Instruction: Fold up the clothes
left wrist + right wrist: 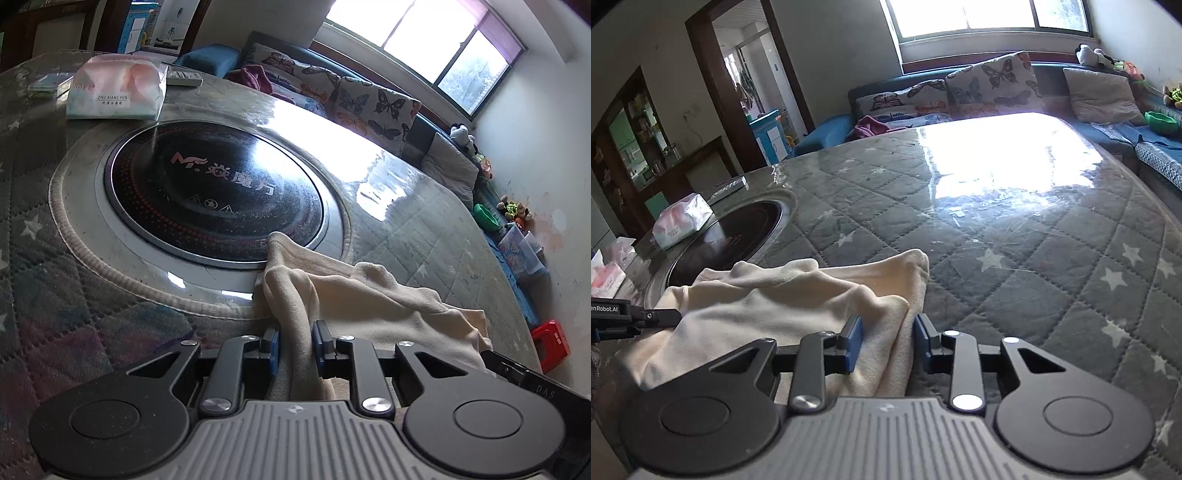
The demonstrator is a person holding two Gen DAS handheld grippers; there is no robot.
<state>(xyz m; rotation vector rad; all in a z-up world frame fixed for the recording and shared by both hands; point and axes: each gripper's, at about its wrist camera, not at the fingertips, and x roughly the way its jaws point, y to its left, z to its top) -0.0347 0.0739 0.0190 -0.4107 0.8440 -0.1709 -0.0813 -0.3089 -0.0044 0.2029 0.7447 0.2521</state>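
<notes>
A cream garment [369, 295] lies bunched on the quilted, glass-topped table [424, 229], and its far edge overlaps the rim of the black cooktop [214, 192]. My left gripper [295, 343] is shut on a fold at the garment's left end, with cloth filling the gap between its blue pads. In the right wrist view the same garment [794, 295] sags from left to right. My right gripper [888, 343] is shut on the garment's right end, a thick fold pinched between its pads. The left gripper's black finger [661, 317] pokes in at the left edge, against the cloth.
A tissue pack [114, 92] and a remote [183, 77] lie beyond the cooktop. A sofa with butterfly cushions [369, 99] runs behind the table under the window. A red stool [550, 343] stands on the floor at right. Star-patterned tabletop [1034, 240] stretches beyond the garment.
</notes>
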